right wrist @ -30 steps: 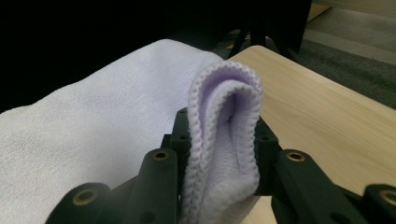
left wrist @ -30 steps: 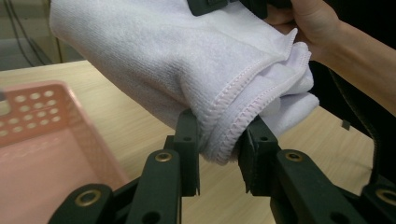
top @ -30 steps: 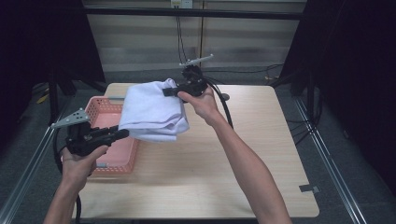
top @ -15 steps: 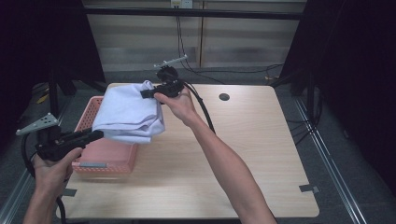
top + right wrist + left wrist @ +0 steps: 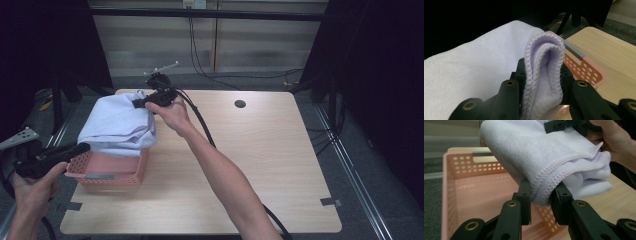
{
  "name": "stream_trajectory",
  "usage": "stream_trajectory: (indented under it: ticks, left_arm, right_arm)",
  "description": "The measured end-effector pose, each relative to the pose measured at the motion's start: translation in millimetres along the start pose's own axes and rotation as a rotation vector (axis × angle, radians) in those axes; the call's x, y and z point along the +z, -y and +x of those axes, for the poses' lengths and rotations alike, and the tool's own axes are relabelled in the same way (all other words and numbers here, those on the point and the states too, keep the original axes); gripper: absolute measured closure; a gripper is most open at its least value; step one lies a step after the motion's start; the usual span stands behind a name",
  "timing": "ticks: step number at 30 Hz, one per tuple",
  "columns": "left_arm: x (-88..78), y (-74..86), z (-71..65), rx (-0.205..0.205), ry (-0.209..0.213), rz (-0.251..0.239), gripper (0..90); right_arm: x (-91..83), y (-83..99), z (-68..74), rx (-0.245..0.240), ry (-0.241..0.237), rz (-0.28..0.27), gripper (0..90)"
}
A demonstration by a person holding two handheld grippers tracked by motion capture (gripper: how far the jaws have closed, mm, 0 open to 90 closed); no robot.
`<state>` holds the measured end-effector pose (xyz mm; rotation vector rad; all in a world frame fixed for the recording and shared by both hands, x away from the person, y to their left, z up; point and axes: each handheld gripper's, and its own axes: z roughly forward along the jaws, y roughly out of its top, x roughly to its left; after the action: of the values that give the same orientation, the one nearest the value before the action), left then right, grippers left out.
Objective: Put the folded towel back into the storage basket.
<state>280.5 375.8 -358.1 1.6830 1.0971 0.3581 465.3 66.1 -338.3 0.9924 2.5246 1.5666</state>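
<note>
Both tongs pinch the soft pale purple folded towel (image 5: 120,125): left tongs (image 5: 541,200) at its near edge, right tongs (image 5: 543,75) at its far edge. It hangs over the pink plastic basket (image 5: 107,169) on the left of the wooden surface (image 5: 260,150).

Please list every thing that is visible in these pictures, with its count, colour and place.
towel: one, pale lilac, folded, held above the basket between both tools
basket: one, pink, perforated walls, at the left edge of the table
table: one, light wood, centre of the high view
cable hole: one, dark, at the far side of the table
tape marks: two, grey, near the table's front corners
left tool: one, black, shut on a towel edge
right tool: one, black, shut on a folded towel edge
forearms: two, entering from the bottom of the high view
</note>
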Motion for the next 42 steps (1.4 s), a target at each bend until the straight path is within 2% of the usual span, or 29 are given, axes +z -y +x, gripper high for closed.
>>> stream_trajectory:
  ticks: [4,10,14,19,27,29,32,38,42]
  left_arm:
    - [-5.2,4.5,9.2,-0.014,-0.02,0.008,71.8]
    - [-3.6,20.1,25.6,-0.05,-0.048,0.038,71.9]
    - [-2.9,25.6,33.8,-0.055,-0.074,0.051,72.1]
    - [-0.1,30.4,40.5,-0.059,-0.095,0.082,72.3]
    - [8.8,42.6,54.6,-0.105,-0.093,0.126,72.3]
    - [12.1,45.2,57.7,-0.101,-0.101,0.151,72.3]
    - [16.6,48.3,62.2,-0.121,-0.109,0.157,72.2]
    - [23.6,49.6,67.8,-0.113,-0.13,0.194,71.8]
    - [31.2,52.3,62.6,-0.087,-0.14,0.246,70.5]
  right_arm:
    - [16.7,-1.1,3.5,0.005,-0.004,0.011,69.6]
    - [37.1,6.4,7.8,0.007,0.025,0.035,69.6]
    - [48.3,9.6,9.7,0.01,0.038,0.043,69.7]
    - [62.5,12.8,7.0,0.024,0.048,0.054,69.7]
    - [83.8,25.1,1.2,0.058,0.066,0.082,69.7]
    - [87.7,27.4,-0.4,0.061,0.071,0.091,69.7]
    - [94.4,31.7,-2.9,0.072,0.077,0.096,69.7]
    - [103.4,40.0,-6.1,0.091,0.092,0.106,69.5]
    - [107.6,45.7,-9.7,0.088,0.083,0.11,66.3]
